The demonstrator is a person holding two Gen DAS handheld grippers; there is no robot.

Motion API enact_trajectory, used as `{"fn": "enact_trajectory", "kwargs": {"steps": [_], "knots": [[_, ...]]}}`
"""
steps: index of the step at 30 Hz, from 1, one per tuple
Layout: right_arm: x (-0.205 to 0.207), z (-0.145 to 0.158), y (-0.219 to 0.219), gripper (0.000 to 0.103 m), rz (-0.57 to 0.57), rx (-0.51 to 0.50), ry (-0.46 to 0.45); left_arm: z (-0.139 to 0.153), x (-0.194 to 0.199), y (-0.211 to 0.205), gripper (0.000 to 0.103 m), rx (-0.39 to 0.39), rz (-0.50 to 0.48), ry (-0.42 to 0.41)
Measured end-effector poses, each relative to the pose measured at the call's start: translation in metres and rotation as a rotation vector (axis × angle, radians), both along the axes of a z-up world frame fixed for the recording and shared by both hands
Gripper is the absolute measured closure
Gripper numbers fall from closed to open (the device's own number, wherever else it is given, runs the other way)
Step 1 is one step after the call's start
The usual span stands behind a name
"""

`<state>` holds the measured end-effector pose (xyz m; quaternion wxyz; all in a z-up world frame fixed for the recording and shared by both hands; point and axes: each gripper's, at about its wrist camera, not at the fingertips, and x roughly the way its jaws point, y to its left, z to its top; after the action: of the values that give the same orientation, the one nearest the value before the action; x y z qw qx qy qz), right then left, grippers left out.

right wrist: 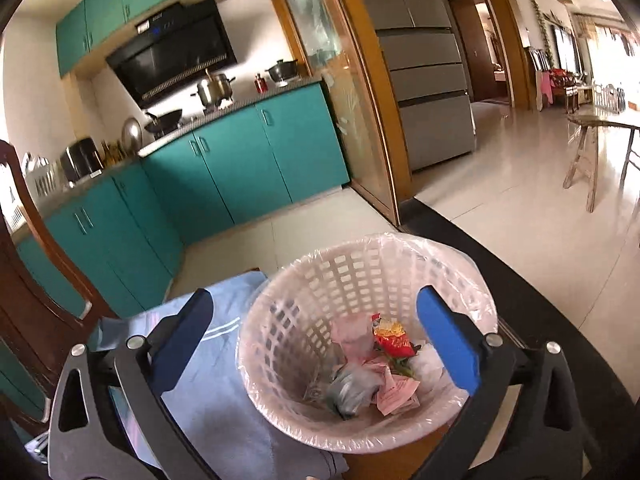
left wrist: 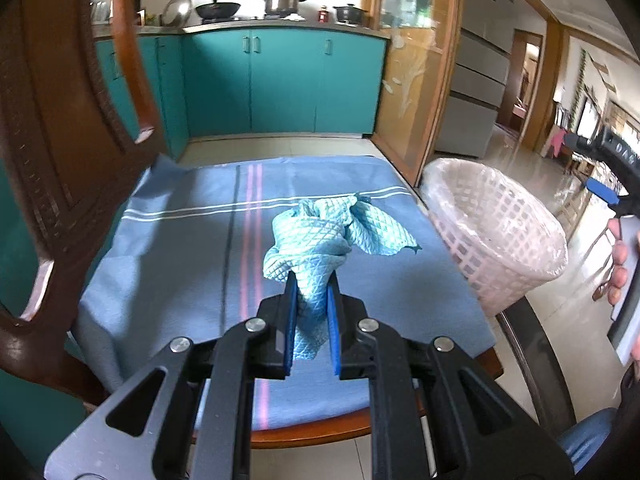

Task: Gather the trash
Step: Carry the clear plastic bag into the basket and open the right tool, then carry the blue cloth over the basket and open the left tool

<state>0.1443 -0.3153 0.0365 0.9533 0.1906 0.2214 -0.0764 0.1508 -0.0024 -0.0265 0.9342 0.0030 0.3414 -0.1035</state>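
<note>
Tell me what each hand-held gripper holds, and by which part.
The left hand-held gripper pinches the teal cloth by its near end. The right hand-held gripper holds nothing.

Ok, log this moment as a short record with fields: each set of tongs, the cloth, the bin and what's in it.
left tongs: shut on the teal checked cloth, the rest of it bunched on the blue tablecloth
right tongs: open wide, nothing between them, above the bin
bin: white lattice basket with a clear plastic liner, at the table's edge
bin contents: red snack wrapper, pink paper scraps, a grey crumpled wad
tabletop: only the cloth shows on it
</note>
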Motion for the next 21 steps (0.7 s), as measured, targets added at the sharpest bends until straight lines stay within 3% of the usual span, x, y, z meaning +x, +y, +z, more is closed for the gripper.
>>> {"fn": "enact_trajectory", "kwargs": {"steps": [6,10,12,13,14,16,21], "knots": [[-0.006,0.005,-0.027,0.004,-0.032,0.049,-0.02,0.004,0.021,-0.068,0.089,-0.014,-0.081,0.038],[-0.011,0.005,-0.047,0.004,-0.081,0.092,-0.032,0.027,0.04,-0.147,0.088,0.001,-0.187,0.01],[-0.014,0.007,-0.056,0.004,-0.099,0.113,-0.039,0.041,0.049,-0.182,0.082,0.002,-0.244,-0.008],[-0.015,0.007,-0.057,0.004,-0.104,0.119,-0.043,0.047,0.056,-0.198,0.071,-0.002,-0.261,-0.012],[-0.017,0.008,-0.06,0.004,-0.111,0.126,-0.049,0.051,0.063,-0.208,0.036,-0.003,-0.26,-0.009],[-0.019,0.009,-0.065,0.004,-0.117,0.133,-0.056,0.056,0.069,-0.218,0.007,-0.005,-0.217,-0.026],[-0.018,0.009,-0.063,0.004,-0.102,0.132,-0.051,0.059,0.06,-0.196,0.004,-0.033,-0.17,-0.042]]}}
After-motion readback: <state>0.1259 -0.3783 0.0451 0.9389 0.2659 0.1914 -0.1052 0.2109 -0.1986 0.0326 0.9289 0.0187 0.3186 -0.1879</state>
